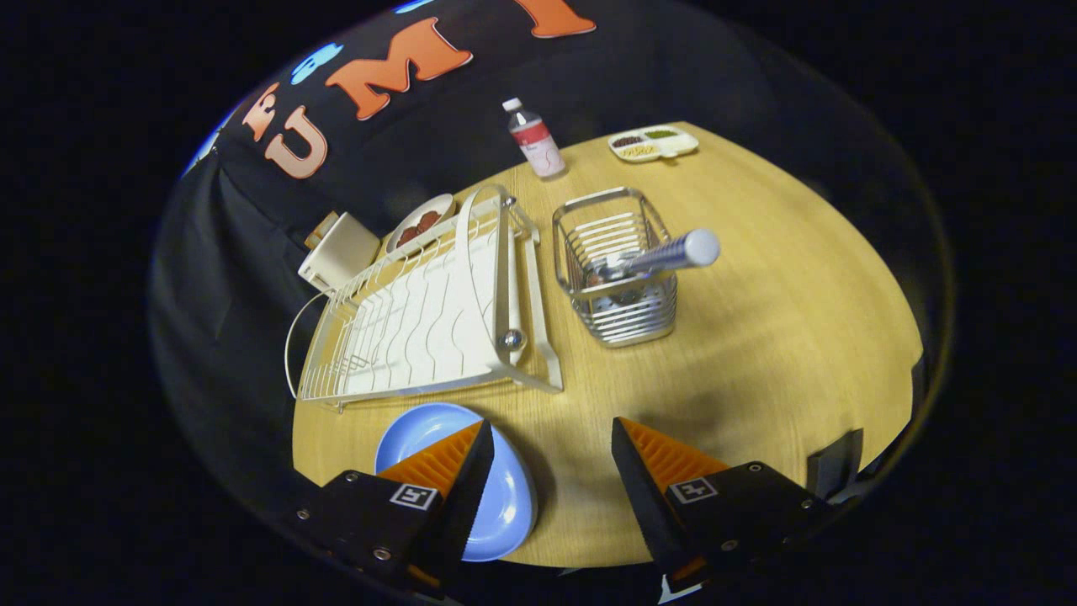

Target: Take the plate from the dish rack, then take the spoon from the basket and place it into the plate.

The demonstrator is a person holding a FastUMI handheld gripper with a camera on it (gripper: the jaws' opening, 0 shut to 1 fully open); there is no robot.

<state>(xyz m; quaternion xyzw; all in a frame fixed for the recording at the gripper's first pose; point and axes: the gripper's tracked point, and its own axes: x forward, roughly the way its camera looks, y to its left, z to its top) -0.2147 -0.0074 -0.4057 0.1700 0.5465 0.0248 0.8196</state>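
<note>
Pale wood is making up the round table (757, 337), which is filling the middle of the booth with dark cloth hanging behind it. Nearest the camera, the gripper (551, 442) is hovering above the table's front edge with its fingers spread wide apart, and they are holding nothing; bare wood is showing in the gap between them. A blue plate (505, 505) is lying flat on the table by that front edge, and one finger is covering part of it from above, so whether finger and plate are touching cannot be told.

Just beyond the plate, a white wire dish rack (421, 320) is sitting on the table with its slots standing empty and a curved handle arching over its far end. Beside the rack, ahead of the gap between the fingers, a metal wire basket (623, 286) is standing upright. A spoon (665, 252) is leaning inside it, its thick silver handle sticking out over the rim away from the rack.

Farther back, behind the rack, a small cream box (341, 251) and a small dish (418, 223) holding something dark are sitting close together. Beyond the basket, a clear bottle (536, 140) with a white cap and a red label is standing upright, and a white divided tray (654, 143) with little portions of food is resting at the far edge.
</note>
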